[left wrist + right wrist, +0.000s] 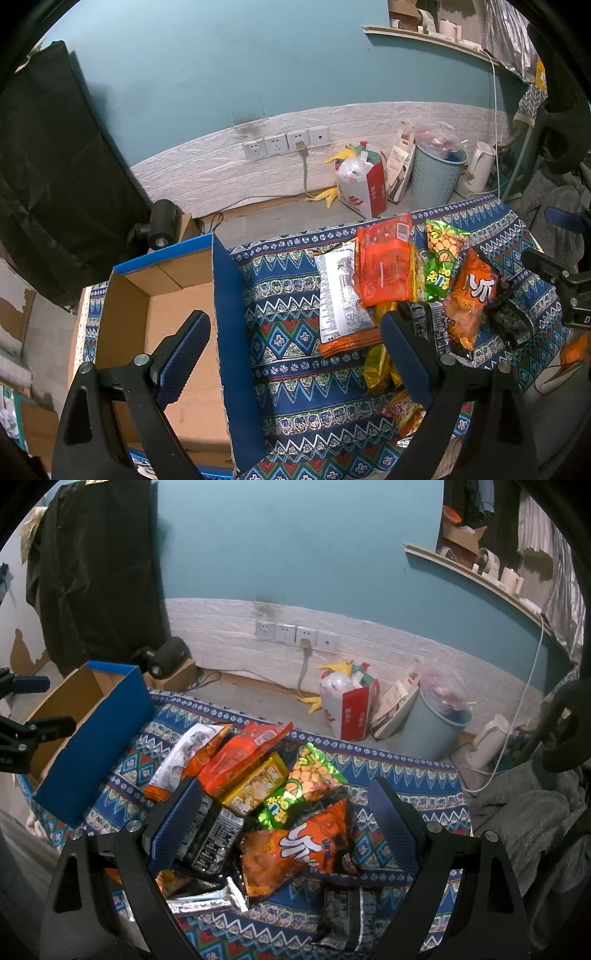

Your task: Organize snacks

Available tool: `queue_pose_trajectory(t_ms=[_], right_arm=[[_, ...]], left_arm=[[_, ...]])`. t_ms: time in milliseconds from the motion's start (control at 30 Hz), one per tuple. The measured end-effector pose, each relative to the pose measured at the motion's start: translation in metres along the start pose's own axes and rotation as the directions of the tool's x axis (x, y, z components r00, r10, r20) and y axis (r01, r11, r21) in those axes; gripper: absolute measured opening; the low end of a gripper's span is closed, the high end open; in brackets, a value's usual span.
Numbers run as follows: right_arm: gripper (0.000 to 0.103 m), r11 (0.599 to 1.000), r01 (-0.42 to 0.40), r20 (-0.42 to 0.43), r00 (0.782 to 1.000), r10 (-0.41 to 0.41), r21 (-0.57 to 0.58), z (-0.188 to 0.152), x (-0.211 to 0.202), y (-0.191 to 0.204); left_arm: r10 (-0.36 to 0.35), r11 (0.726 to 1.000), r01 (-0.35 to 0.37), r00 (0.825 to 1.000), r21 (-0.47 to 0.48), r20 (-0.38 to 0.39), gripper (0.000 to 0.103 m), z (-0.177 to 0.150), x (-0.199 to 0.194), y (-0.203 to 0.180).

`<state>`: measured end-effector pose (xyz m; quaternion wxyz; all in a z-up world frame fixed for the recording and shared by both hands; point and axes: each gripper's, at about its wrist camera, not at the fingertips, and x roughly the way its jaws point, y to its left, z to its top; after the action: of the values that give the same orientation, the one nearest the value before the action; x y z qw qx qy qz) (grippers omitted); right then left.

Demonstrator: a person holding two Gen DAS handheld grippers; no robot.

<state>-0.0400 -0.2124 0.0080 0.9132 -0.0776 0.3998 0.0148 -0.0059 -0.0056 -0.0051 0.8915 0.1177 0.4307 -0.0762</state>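
here, left gripper (295, 332) wide beside cardboard box (177, 302), right gripper (286, 806) wide over snack packets (295, 849)

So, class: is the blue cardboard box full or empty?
Empty as far as visible: the box shows bare cardboard inside, and the snacks lie outside on the cloth.

I count one cardboard box (173, 306) with blue sides and two grippers, left (295, 343) and right (291, 823). Snack packets (295, 849) on the patterned cloth (291, 369): at least eight show, overlapping, so I cannot fix the total. On the wall, four sockets (295, 633); one bin (432, 731).
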Motion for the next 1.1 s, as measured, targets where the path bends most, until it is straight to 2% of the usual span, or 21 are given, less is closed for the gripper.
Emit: queue_pose_trajectory(t_ms=[1100], right_arm=[[0.089,1.000,0.003,-0.023,1.000,-0.003,0.002,-0.0004,0.0048,-0.0015]], left_arm=[[0.002,1.000,-0.002,1.000,0.009,-0.007,0.095,-0.0013,0.0014,-0.0039]])
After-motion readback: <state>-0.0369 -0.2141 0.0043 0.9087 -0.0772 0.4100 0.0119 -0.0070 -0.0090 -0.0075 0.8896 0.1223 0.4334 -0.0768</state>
